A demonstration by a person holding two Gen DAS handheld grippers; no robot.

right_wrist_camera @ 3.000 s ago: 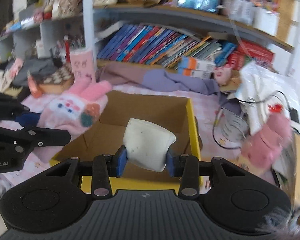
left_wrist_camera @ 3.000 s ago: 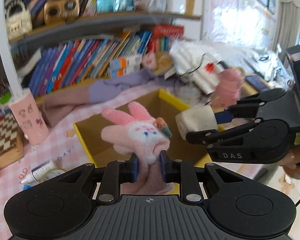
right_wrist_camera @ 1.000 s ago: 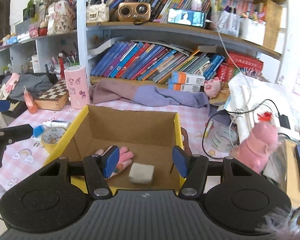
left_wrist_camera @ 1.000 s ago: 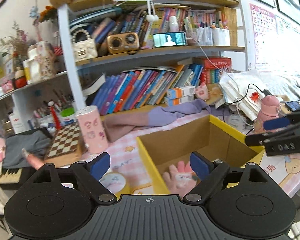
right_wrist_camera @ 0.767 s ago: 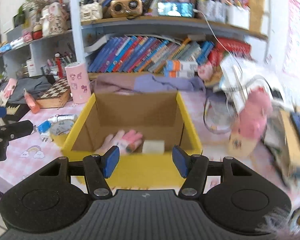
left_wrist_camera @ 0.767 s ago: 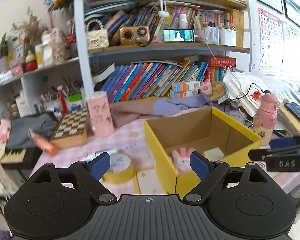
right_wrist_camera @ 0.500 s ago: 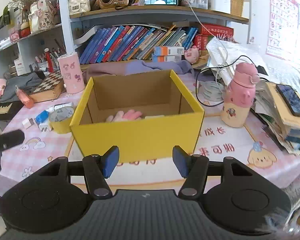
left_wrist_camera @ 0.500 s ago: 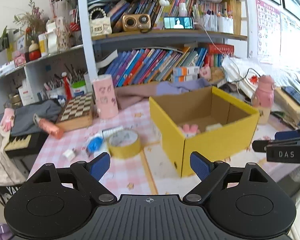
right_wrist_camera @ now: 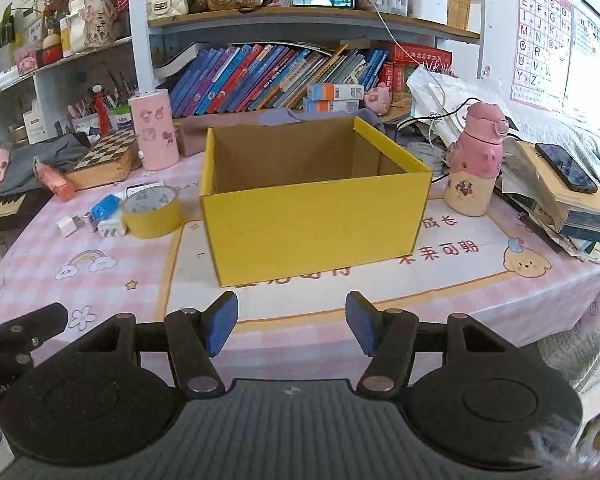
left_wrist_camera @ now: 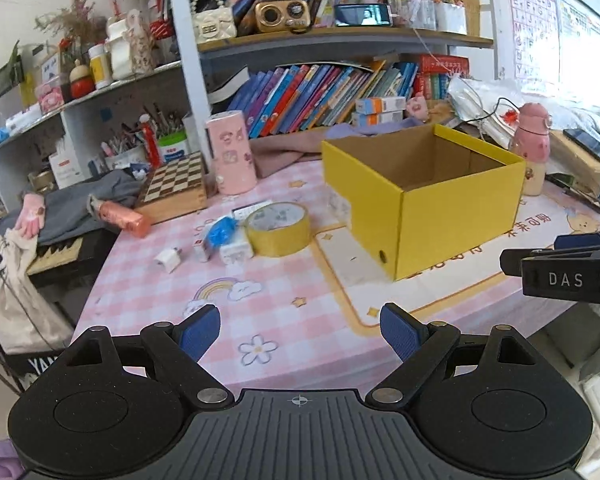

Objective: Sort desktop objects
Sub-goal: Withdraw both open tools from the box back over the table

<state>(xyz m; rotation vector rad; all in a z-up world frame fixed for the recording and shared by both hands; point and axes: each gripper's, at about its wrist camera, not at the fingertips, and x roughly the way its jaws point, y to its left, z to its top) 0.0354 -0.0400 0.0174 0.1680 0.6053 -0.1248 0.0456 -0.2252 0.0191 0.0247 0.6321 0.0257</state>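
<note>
Both tongs hang spread and empty over the near tabletop (right_wrist_camera: 100,280): left tongs (left_wrist_camera: 300,330) wide, right tongs (right_wrist_camera: 292,328) narrower. Loose things, tape (left_wrist_camera: 278,230) and small blocks (left_wrist_camera: 168,260), lie ahead-left of the box (right_wrist_camera: 316,220), nearer the left tongs. Box floor is hidden by its front wall; small pieces are hard to identify.

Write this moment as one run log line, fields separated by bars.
left gripper: open, empty | right gripper: open, empty | yellow cardboard box: on table
</note>
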